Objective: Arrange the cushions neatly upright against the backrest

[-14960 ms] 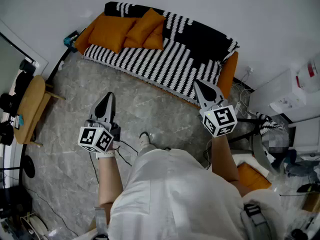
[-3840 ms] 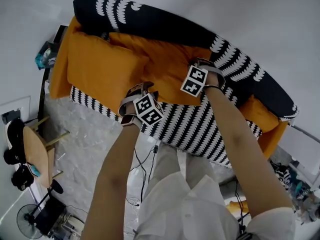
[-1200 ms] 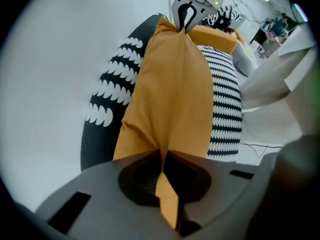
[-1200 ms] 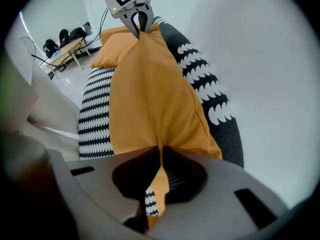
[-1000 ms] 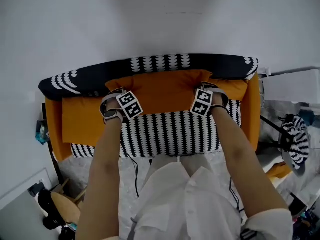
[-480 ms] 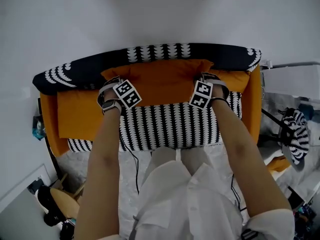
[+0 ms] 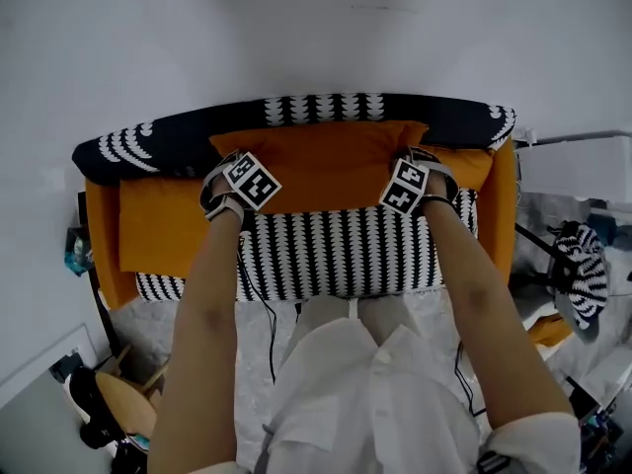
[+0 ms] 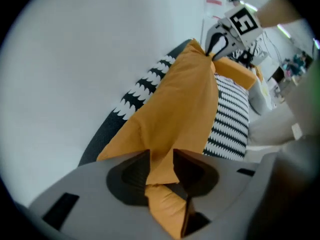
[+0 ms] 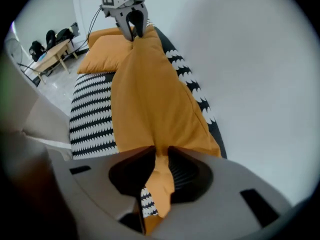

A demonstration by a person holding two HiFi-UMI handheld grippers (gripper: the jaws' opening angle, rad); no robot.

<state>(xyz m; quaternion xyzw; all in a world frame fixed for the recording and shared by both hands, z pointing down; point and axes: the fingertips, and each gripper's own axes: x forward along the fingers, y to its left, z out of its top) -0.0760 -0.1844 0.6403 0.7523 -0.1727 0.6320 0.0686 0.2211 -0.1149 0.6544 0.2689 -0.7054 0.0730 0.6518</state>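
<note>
One black-and-white striped sofa (image 7: 346,255) stands against a pale wall (image 7: 296,28) at twelve o'clock. An orange cushion (image 7: 326,171) stands upright against its backrest (image 7: 178,141). Both arms reach steeply down. The fingers of the left gripper (image 8: 161,161) and right gripper (image 9: 160,156) have just been opening, and the cushion's top corners lie loosely between them.

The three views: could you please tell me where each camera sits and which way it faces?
Head view: on the head, steeply down at the sofa; forearms show.
Left gripper view: on the left gripper, along the cushion toward the right gripper; own jaws, just opening, straddle a corner.
Right gripper view: mirrored, facing left gripper; jaws likewise.
Shared: cushion in all.
</note>
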